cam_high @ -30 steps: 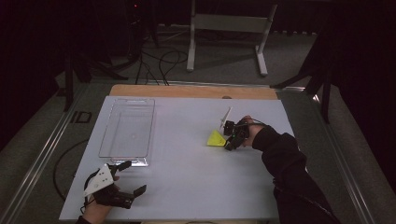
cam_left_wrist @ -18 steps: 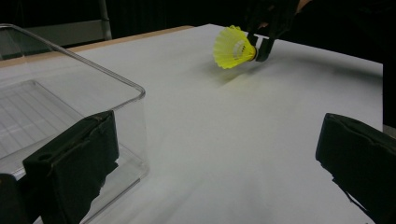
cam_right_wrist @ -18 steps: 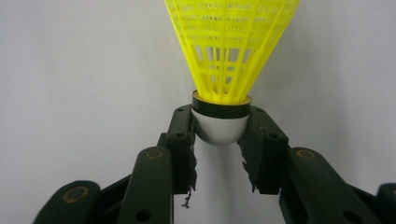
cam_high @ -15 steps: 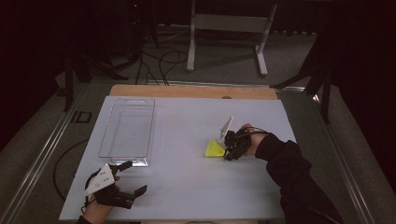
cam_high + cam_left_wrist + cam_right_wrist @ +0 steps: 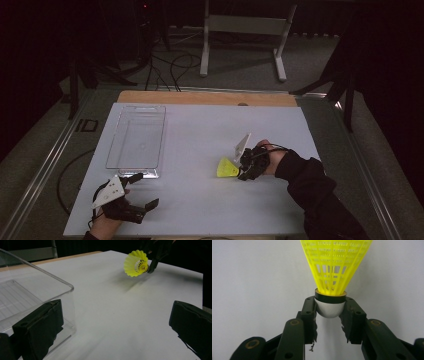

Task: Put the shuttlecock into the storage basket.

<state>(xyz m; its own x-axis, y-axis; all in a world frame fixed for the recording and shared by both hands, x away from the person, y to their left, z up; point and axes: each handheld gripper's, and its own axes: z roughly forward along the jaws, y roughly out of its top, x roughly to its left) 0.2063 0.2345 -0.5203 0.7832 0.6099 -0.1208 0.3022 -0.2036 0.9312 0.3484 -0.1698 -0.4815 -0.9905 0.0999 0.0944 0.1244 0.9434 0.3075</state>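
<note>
— Words anywhere? None that I can read.
— Where's the yellow shuttlecock (image 5: 333,266)?
— Right gripper (image 5: 329,312) pinches its white tip over the white table (image 5: 200,200), right of the middle.
— And the left gripper (image 5: 131,192)?
— Spread wide, holding nothing, by the clear tray (image 5: 137,140). Dark room, grey floor (image 5: 240,75) behind.

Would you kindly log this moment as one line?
right gripper: shut on shuttlecock | left gripper: open, idle beside clear tray | shuttlecock outside tray
</note>
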